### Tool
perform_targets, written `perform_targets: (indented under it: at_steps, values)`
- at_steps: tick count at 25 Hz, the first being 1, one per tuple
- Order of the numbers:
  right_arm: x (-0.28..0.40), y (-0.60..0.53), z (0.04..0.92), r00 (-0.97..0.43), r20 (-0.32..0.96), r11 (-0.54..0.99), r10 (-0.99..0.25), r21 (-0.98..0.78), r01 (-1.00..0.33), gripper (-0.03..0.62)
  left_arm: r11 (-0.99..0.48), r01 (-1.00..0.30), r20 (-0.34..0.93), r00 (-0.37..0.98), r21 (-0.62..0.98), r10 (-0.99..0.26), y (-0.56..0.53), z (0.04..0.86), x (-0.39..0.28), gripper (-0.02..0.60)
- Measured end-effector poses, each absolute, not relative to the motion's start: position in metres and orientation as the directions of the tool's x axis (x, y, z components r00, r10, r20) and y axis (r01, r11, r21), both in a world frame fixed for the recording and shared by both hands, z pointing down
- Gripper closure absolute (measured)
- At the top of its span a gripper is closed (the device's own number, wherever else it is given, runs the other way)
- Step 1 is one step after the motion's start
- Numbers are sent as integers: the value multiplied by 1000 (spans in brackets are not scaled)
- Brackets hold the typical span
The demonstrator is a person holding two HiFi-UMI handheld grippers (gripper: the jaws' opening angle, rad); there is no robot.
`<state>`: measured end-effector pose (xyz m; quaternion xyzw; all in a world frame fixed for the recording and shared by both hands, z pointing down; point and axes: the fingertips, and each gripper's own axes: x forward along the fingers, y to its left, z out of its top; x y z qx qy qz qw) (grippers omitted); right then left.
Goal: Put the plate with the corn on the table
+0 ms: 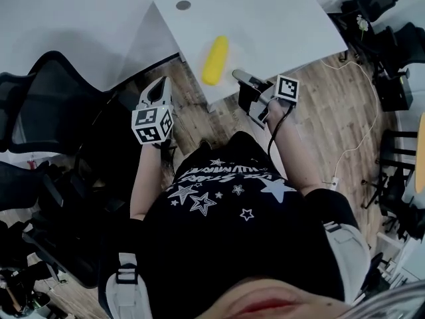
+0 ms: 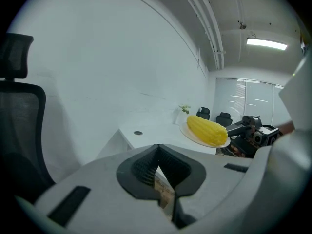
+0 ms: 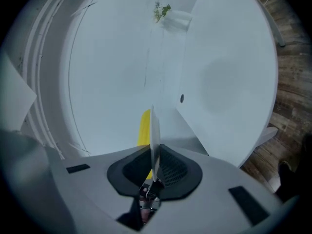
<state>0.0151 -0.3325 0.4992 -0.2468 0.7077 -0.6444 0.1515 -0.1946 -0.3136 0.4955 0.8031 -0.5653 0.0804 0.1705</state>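
Observation:
A yellow corn cob (image 1: 215, 59) lies on a white plate (image 1: 230, 64) over the near corner of the white table (image 1: 285, 18). My right gripper (image 1: 243, 78) is shut on the plate's near rim. In the right gripper view the plate (image 3: 154, 130) stands edge-on between the jaws, with the corn (image 3: 144, 126) on its left. From the left gripper view the corn (image 2: 207, 129), the plate (image 2: 191, 135) and the right gripper (image 2: 242, 127) appear to the right. My left gripper (image 1: 159, 93) hangs left of the table corner, shut and holding nothing (image 2: 157, 152).
Black office chairs (image 1: 60, 105) stand at the left, close to my left arm. More chairs (image 1: 392, 52) and a cable (image 1: 362, 125) are on the wood floor to the right. The table has a round grommet (image 1: 183, 5) and a small plant (image 3: 163, 11) at its far end.

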Motion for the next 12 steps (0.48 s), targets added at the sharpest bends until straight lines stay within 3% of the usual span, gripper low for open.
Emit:
perform_targets:
  at_steps: [12]
  values:
    - [6, -414, 520, -901, 102, 88, -422, -984, -153, 557, -225, -961, 358, 270, 163, -894, -359, 506, -196, 575]
